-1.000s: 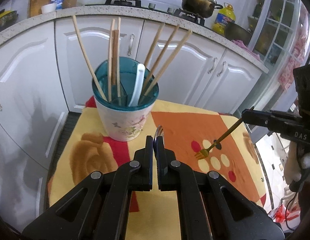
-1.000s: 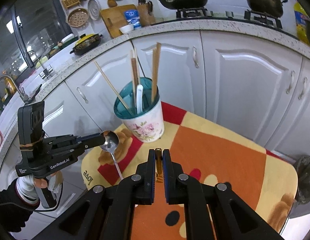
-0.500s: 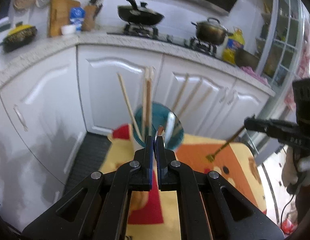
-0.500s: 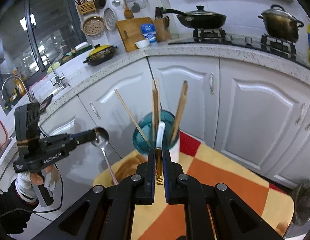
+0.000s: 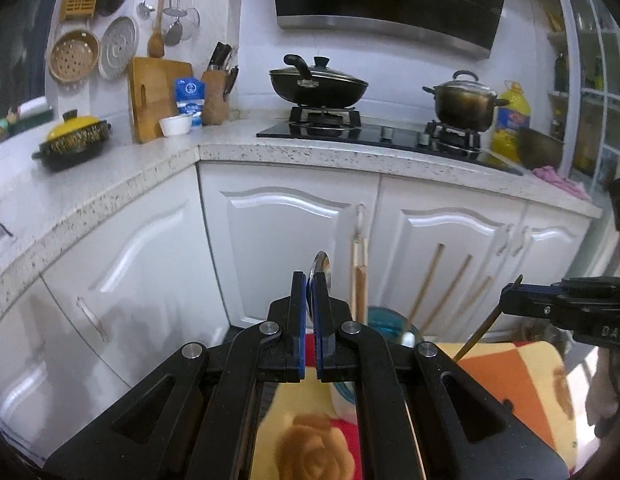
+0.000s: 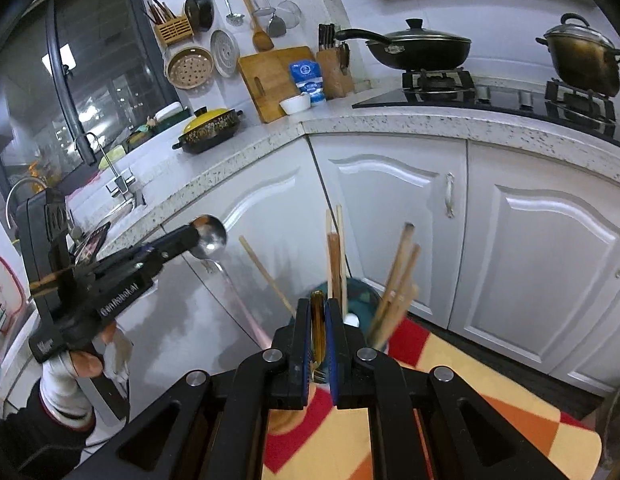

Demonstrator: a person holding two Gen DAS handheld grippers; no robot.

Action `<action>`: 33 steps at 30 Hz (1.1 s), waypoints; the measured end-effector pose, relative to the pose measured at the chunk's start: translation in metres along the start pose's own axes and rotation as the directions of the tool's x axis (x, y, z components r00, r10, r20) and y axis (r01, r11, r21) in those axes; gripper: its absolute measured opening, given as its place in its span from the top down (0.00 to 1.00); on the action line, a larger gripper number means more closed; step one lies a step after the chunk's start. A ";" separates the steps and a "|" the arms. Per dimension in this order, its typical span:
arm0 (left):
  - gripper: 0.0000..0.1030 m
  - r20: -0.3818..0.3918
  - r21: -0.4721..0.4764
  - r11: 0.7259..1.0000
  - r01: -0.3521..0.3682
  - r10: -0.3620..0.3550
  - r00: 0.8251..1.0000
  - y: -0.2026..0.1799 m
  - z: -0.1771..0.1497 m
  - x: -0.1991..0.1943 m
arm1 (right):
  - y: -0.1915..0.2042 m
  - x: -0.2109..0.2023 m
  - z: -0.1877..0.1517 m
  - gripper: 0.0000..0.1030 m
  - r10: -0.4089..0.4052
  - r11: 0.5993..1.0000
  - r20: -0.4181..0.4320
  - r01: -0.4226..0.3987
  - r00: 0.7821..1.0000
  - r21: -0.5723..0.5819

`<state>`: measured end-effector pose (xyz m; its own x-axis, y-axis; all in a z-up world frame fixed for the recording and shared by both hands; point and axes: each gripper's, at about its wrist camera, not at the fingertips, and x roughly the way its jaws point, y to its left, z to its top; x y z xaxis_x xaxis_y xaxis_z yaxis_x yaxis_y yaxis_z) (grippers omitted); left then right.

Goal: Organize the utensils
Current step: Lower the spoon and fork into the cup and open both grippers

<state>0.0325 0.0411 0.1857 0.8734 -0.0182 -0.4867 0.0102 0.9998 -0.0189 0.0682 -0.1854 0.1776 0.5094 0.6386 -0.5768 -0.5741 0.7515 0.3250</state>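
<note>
My left gripper (image 5: 308,280) is shut on a metal spoon (image 5: 322,268); in the right wrist view it (image 6: 189,236) holds the spoon (image 6: 207,236) by the bowl, handle hanging down, up and left of the holder. My right gripper (image 6: 318,304) is shut on a gold fork (image 6: 318,320), tines toward the camera; in the left wrist view it (image 5: 510,294) holds the fork (image 5: 478,336) slanting down. The teal-rimmed utensil holder (image 6: 366,292) with several chopsticks (image 6: 398,272) and a white spoon stands on the table below both grippers, also in the left wrist view (image 5: 390,320).
The table has a yellow, orange and red cloth (image 6: 490,392). White cabinet doors (image 5: 293,240) and a speckled counter (image 5: 350,152) stand behind it, with a wok (image 5: 318,84), a pot (image 5: 464,104) and an oil bottle (image 5: 510,120) on top.
Both grippers have risen with their utensils, so the holder and table have dropped low in both views. Both stay shut.
</note>
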 end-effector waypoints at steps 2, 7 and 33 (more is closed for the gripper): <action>0.99 0.003 0.016 1.000 -0.021 0.021 1.000 -0.002 0.003 0.010 | 0.001 0.010 0.010 0.94 -0.005 1.000 0.005 0.005 1.000 -0.006; 0.99 0.006 0.065 0.995 -0.075 0.075 0.997 -0.010 0.005 0.036 | -0.004 0.027 0.035 0.94 -0.028 0.999 0.026 0.029 0.999 -0.020; 0.96 -0.176 0.125 0.992 -0.024 0.046 0.983 -0.043 -0.042 0.106 | -0.041 0.096 0.006 0.90 -0.013 0.999 -0.160 0.021 0.987 0.048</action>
<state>0.1043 -0.0042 0.0986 0.7736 0.0256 -0.6332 0.0502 0.9936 0.1016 0.1440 -0.1542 0.1134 0.4075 0.5940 -0.6937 -0.5321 0.7717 0.3482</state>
